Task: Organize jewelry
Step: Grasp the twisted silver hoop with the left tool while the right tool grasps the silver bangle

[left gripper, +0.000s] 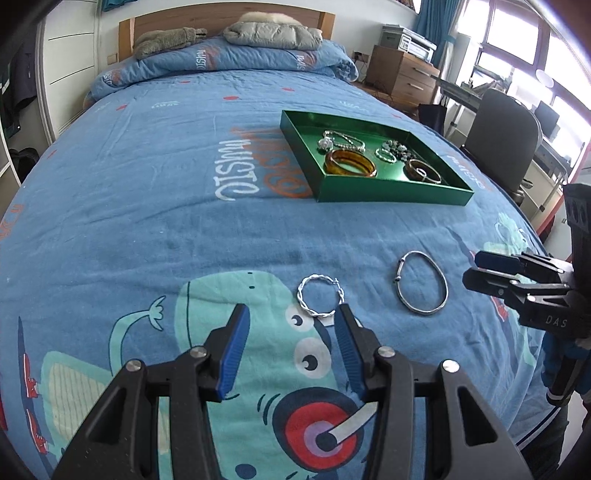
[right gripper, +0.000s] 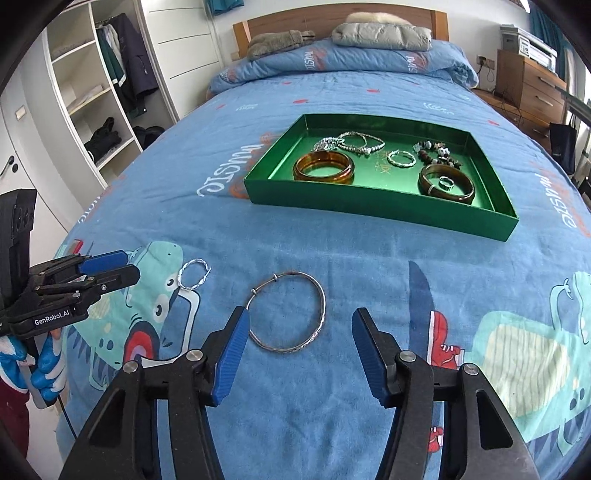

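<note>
Silver bangle point(right gripper: 287, 312) is seen lying flat, lower centre, just beyond the spread, empty right gripper point(right gripper: 299, 317); the left gripper point(left gripper: 291, 314) is likewise spread.

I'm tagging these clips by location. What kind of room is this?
A bedroom, most likely in a home. The work surface is a bed with a blue cartoon-print bedspread and a wooden headboard; an open wardrobe with hanging clothes stands to the side.

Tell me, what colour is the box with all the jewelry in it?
The box is shiny green, clearest in the right wrist view.
</note>
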Demonstrator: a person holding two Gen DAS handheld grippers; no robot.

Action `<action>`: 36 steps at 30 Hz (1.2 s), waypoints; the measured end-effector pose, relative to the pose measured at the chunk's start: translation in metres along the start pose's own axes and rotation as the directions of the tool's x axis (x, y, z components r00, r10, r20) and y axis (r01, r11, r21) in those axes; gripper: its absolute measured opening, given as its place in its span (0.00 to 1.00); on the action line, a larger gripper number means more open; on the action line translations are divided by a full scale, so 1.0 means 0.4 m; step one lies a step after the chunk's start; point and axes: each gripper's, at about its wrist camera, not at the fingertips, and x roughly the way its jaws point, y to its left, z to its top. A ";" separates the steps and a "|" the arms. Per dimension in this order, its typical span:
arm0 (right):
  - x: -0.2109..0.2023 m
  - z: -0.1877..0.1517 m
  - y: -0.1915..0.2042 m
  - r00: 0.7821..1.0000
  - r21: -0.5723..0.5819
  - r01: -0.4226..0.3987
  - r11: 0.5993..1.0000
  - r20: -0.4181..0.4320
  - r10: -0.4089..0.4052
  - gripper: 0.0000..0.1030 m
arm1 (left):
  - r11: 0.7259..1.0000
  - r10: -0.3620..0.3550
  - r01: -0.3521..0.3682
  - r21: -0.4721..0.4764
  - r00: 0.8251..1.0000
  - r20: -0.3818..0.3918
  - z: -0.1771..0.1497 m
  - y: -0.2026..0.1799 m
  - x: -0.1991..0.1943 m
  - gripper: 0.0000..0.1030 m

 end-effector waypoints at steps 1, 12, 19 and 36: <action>0.014 0.001 -0.005 1.000 0.001 0.000 1.000 -0.010 0.000 0.54 | 1.000 -0.002 0.002 0.011 1.000 -0.009 0.004 -0.002 0.012 0.44; 0.106 0.005 -0.030 0.996 -0.016 -0.002 1.000 -0.088 0.000 0.43 | 0.995 0.037 -0.028 0.092 0.995 -0.093 0.026 -0.029 0.121 0.34; 0.138 0.013 -0.005 0.986 -0.127 0.032 0.991 -0.159 -0.052 0.36 | 0.985 0.083 -0.063 0.162 0.989 -0.121 0.023 -0.055 0.152 0.24; 0.136 0.014 0.011 0.986 -0.233 0.080 0.969 -0.122 -0.110 0.03 | 0.963 0.211 -0.197 0.185 0.976 -0.062 0.022 -0.128 0.164 0.04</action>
